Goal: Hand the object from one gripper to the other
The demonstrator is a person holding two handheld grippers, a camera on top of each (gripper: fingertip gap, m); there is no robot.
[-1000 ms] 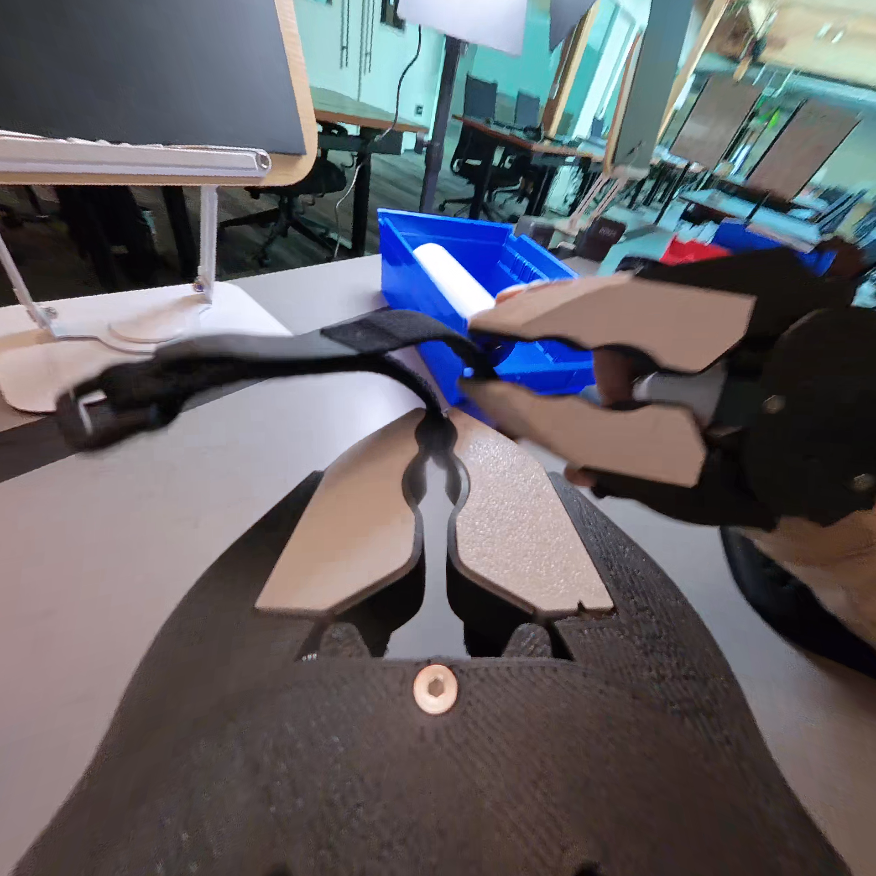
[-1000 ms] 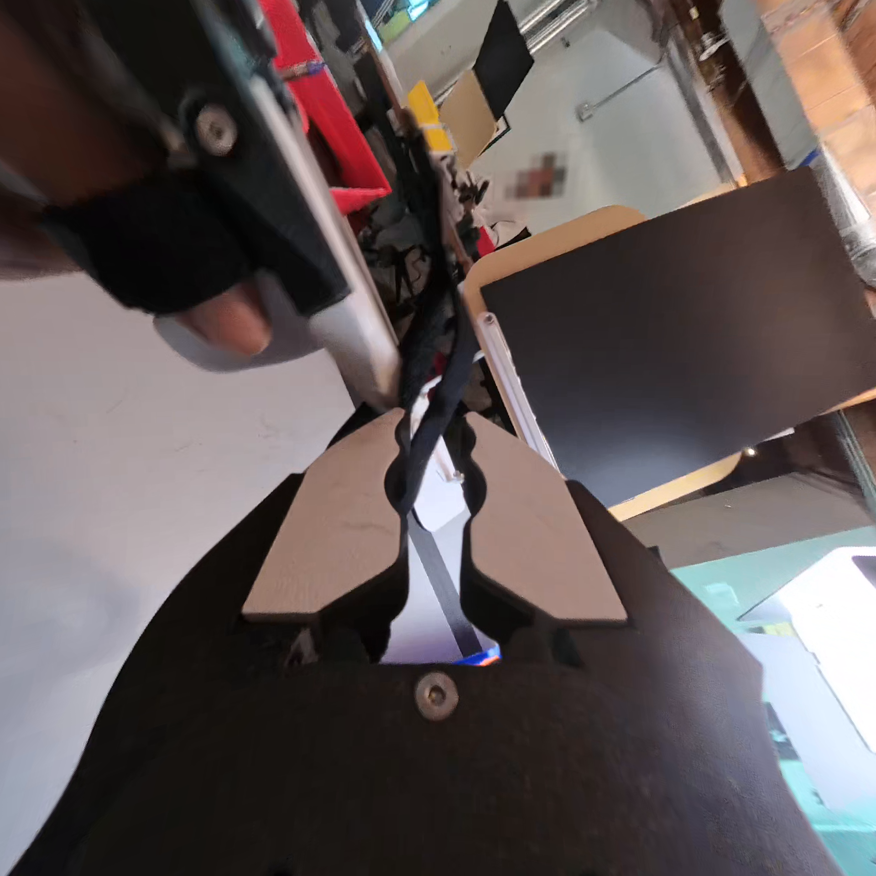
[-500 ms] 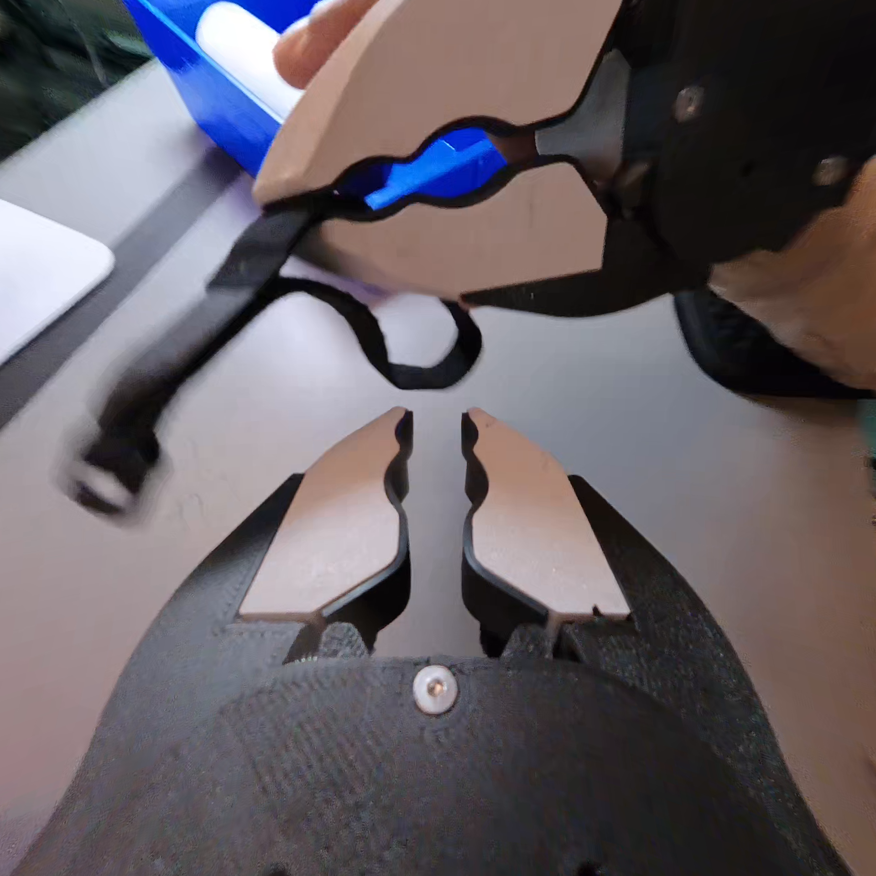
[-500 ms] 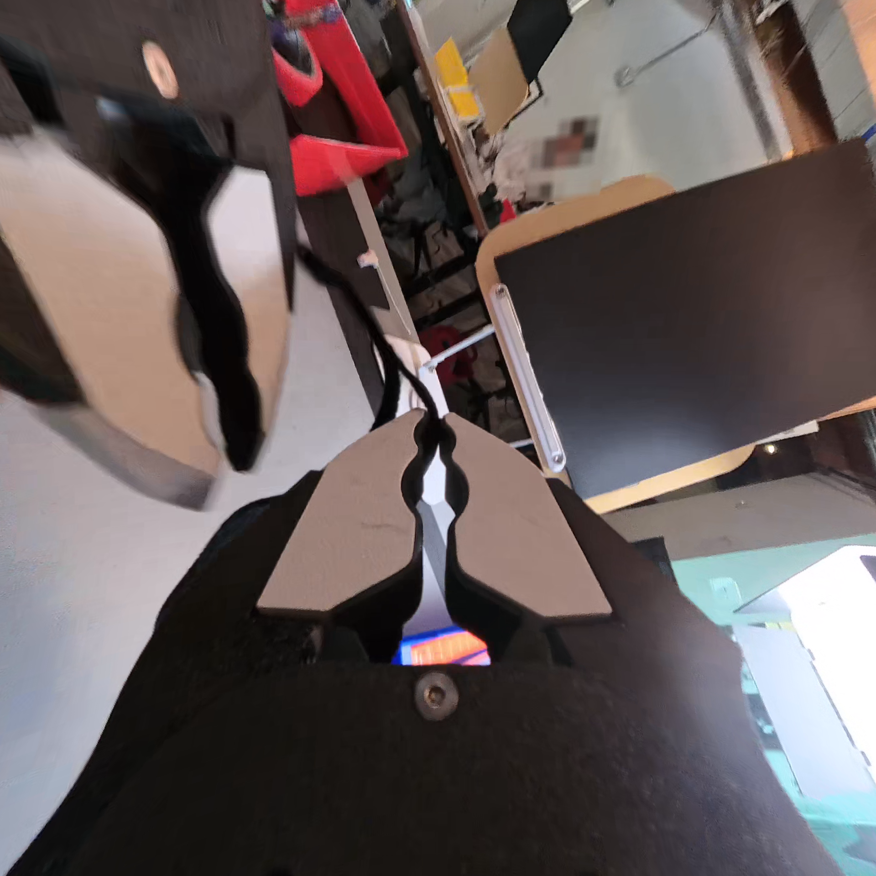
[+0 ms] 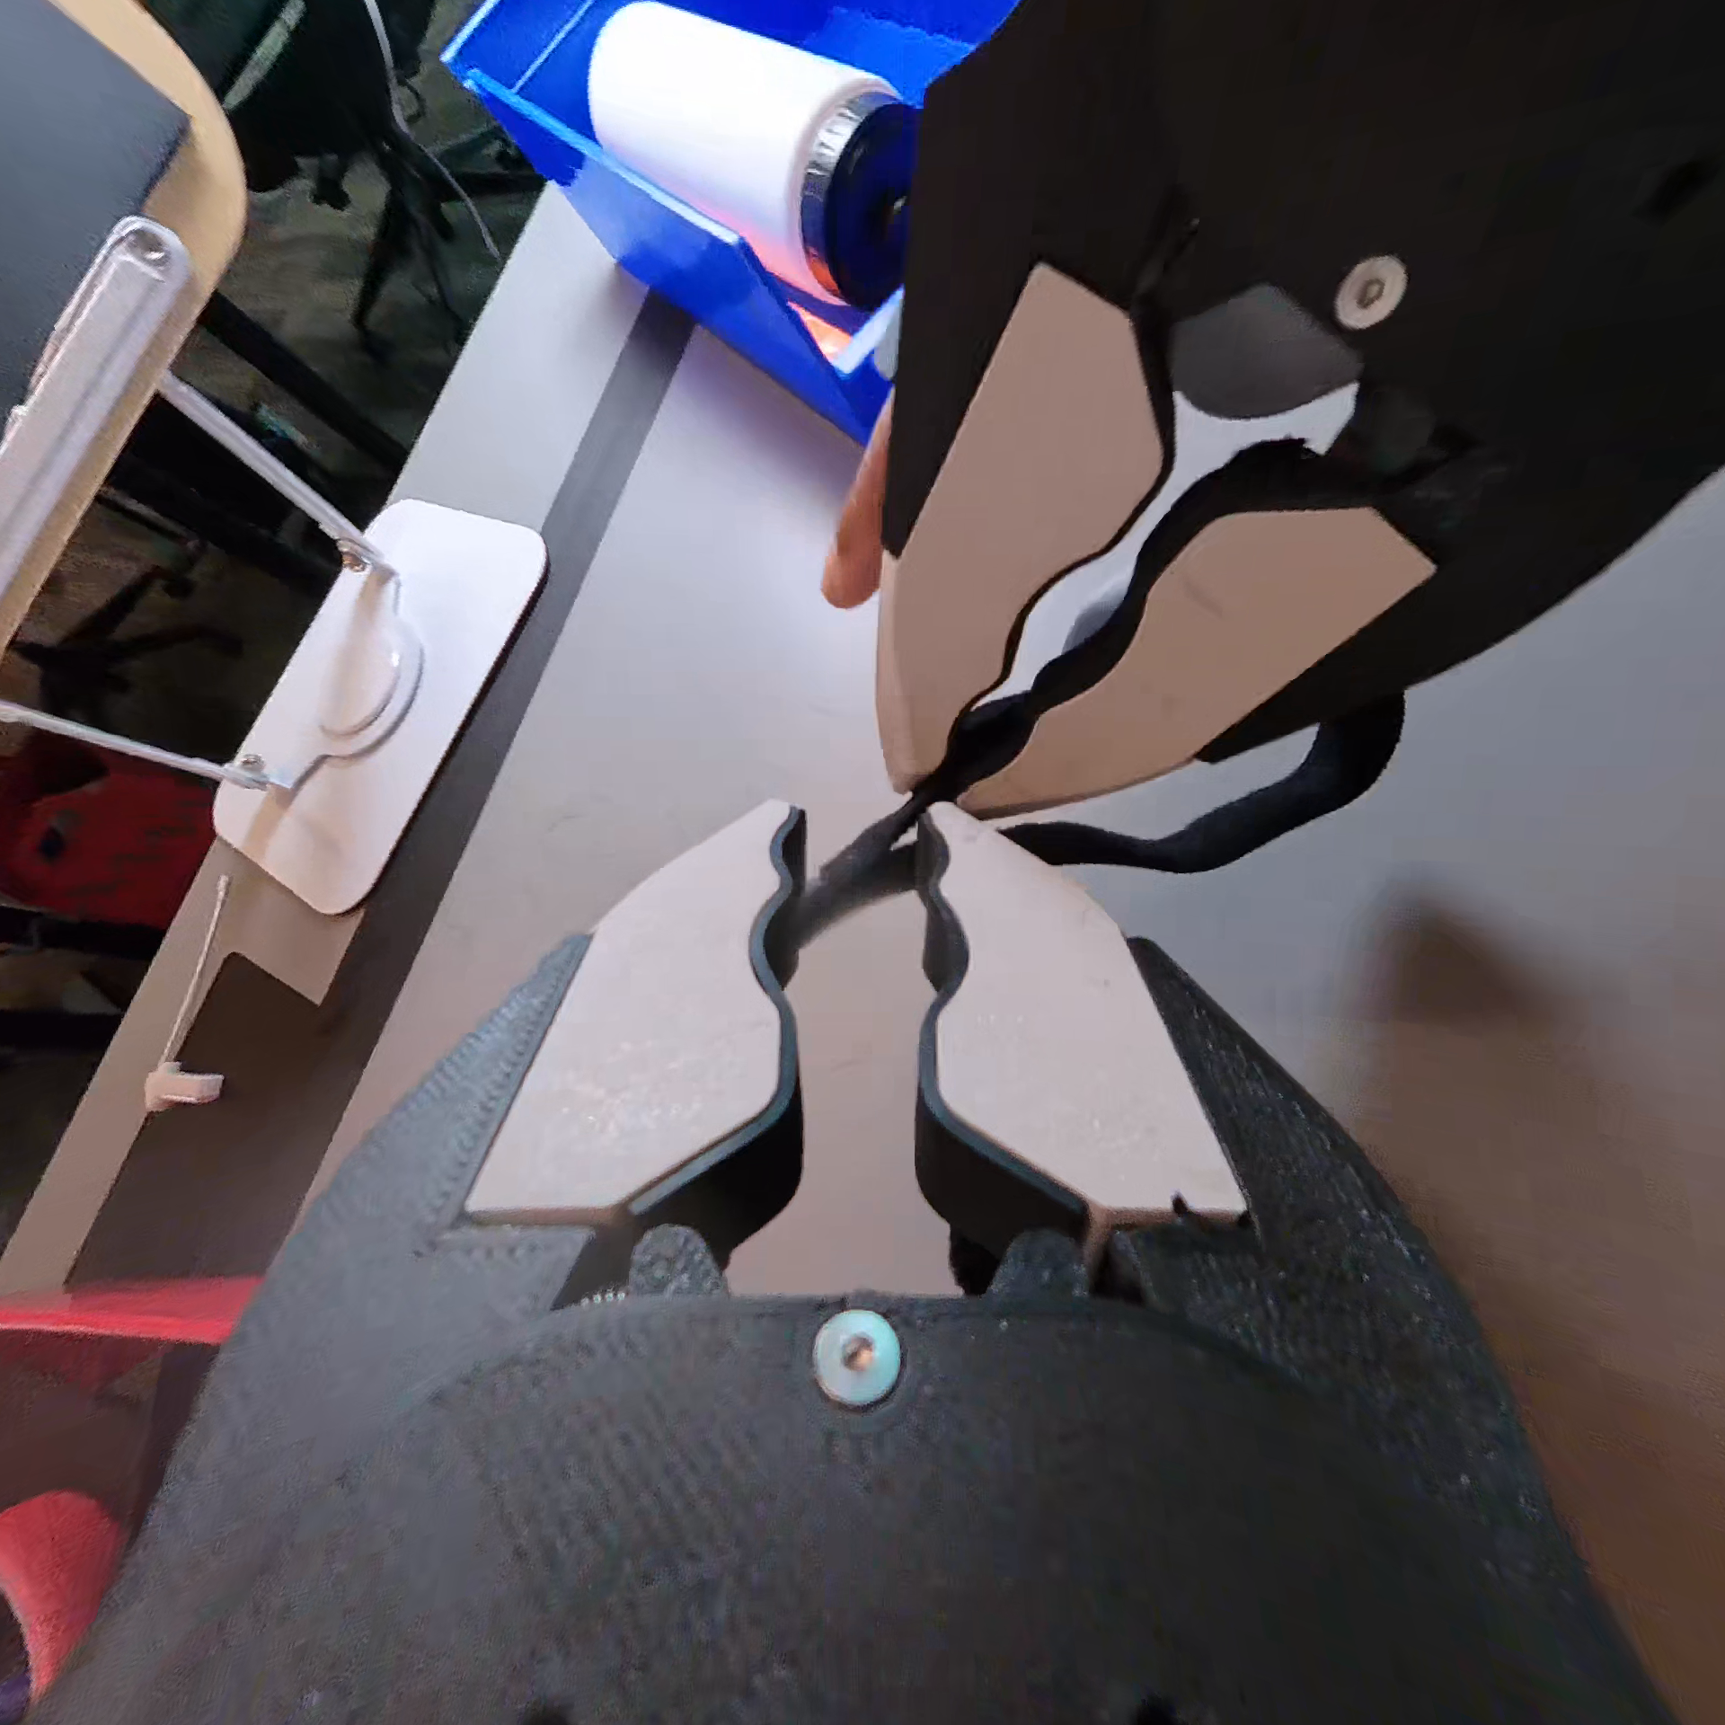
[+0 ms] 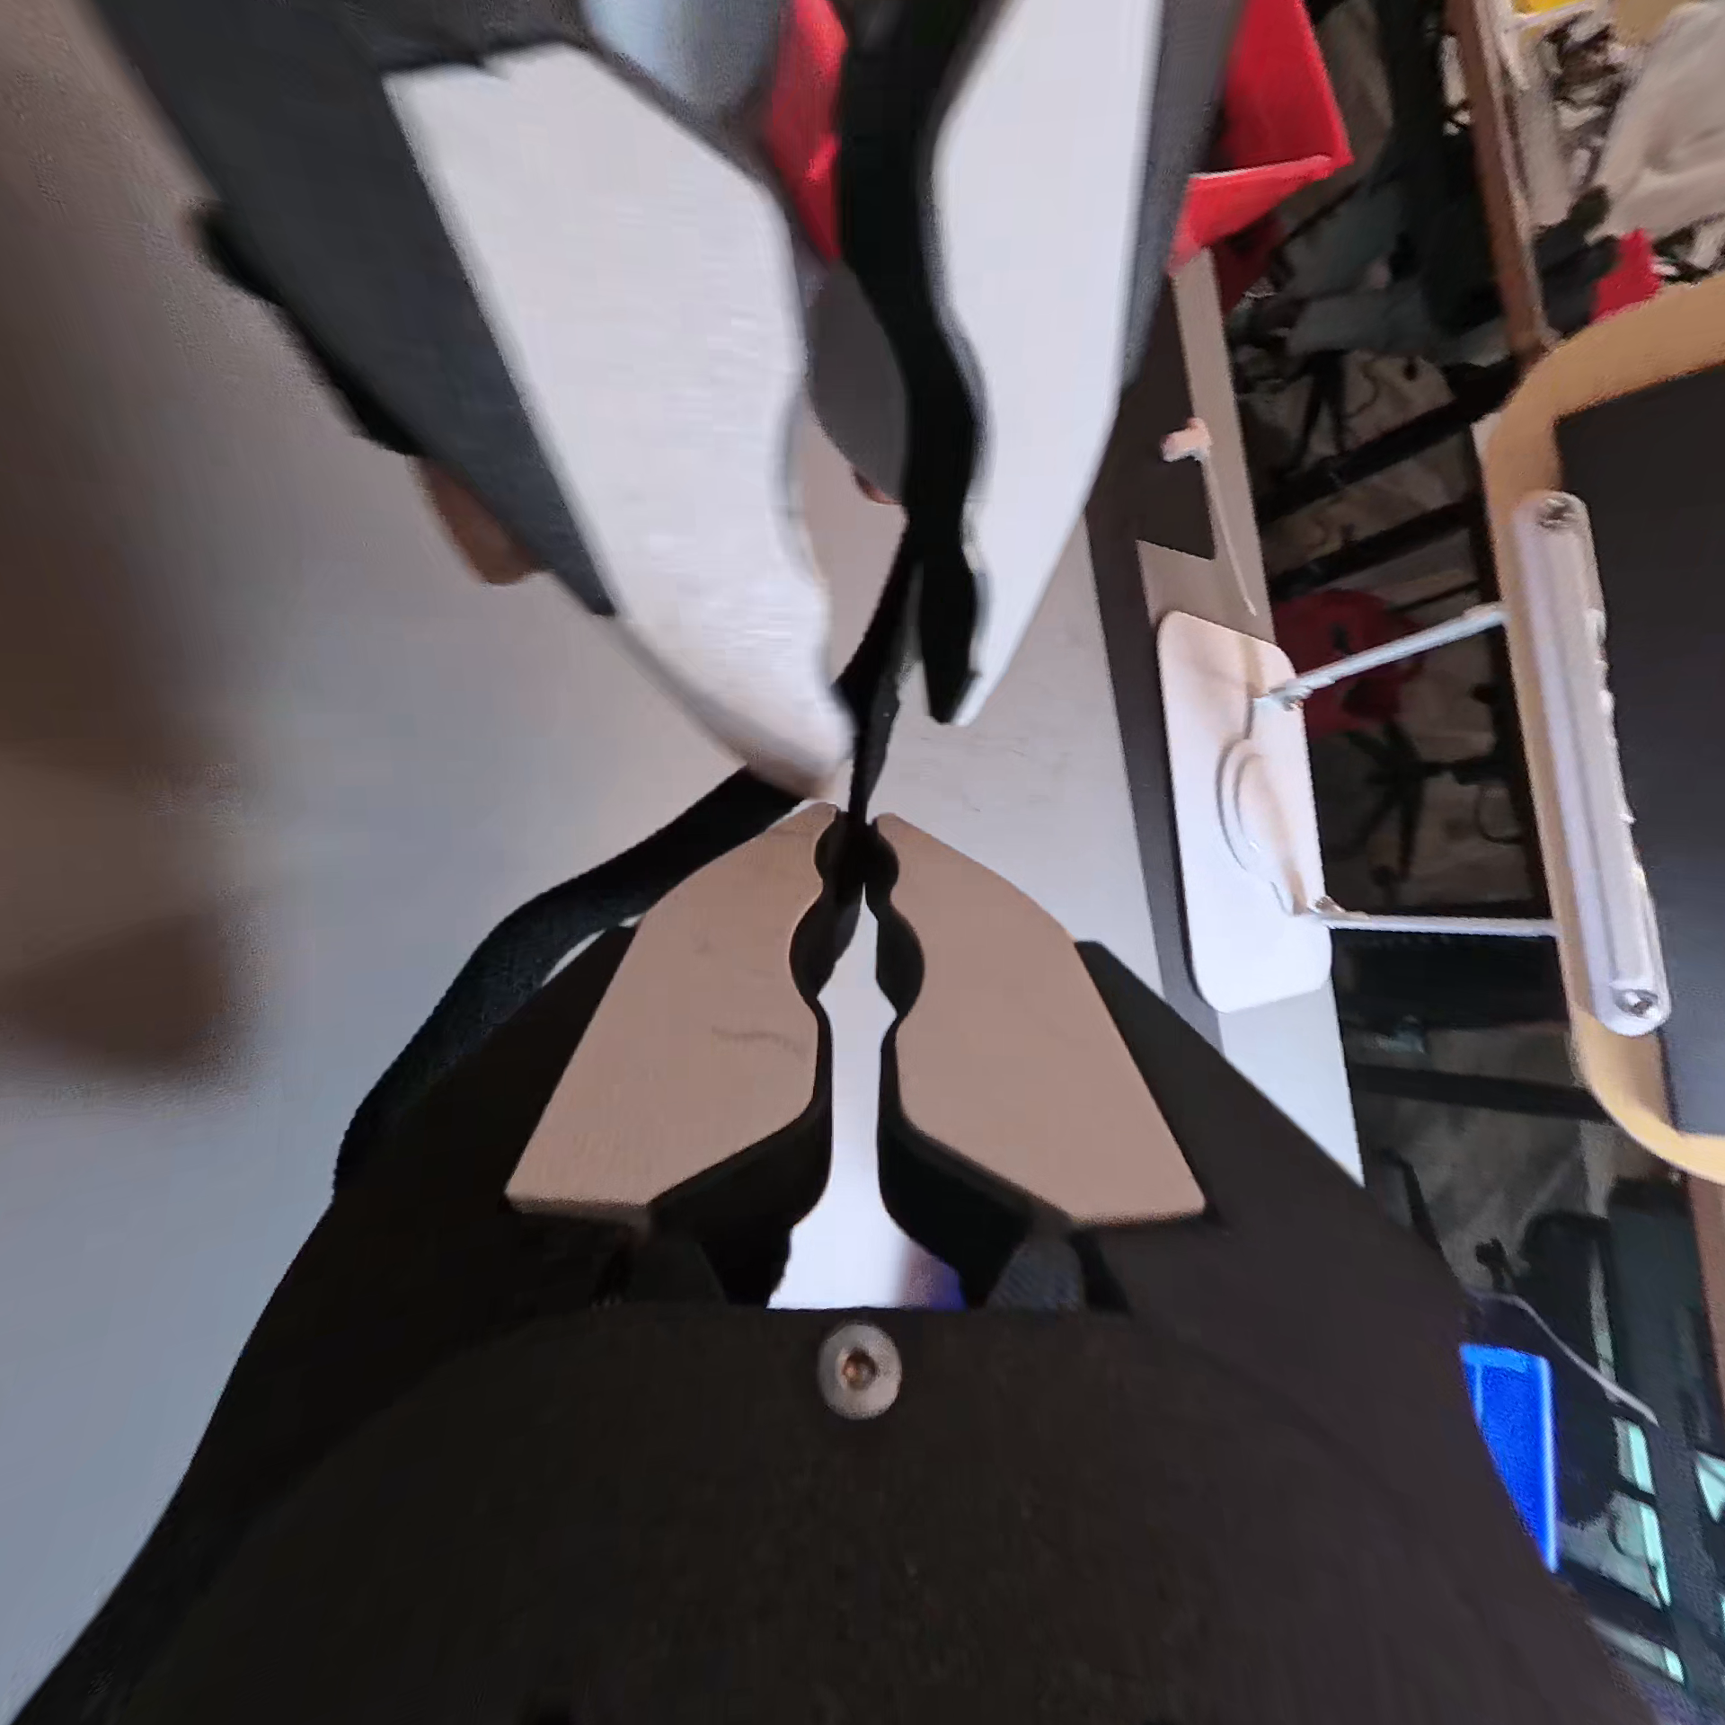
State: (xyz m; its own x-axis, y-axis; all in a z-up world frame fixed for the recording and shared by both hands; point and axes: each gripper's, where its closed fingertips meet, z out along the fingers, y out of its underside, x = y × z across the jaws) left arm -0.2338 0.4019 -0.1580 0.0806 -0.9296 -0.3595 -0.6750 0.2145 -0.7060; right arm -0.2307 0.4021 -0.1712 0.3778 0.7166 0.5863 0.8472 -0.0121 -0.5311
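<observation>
The object is a black strap [image 5: 1213,845]. My right gripper [image 6: 854,821] is shut on it near the fingertips; the strap's loose part curls out to the left under the fingers [image 6: 579,896]. In the left wrist view the right gripper [image 5: 919,793] comes in from the upper right, tip to tip with my left gripper [image 5: 861,826]. The left gripper is open, and a length of the strap runs between its fingers without being pinched. In the right wrist view the left gripper [image 6: 887,737] hangs at the top with the strap in its gap. Both are above the grey table [image 5: 709,653].
A blue bin [image 5: 672,243] holding a white roll [image 5: 709,121] stands at the table's far side. A white stand base [image 5: 373,691] with a dark board sits at the left edge. A white cable tie [image 5: 191,1008] lies near it. Something red [image 5: 56,1587] is at the lower left. The tips of both grippers are at nearly the same place.
One second ago both grippers held the strap. The left one then let go and drew back; now its open fingers are around the strap again at the right gripper's tips.
</observation>
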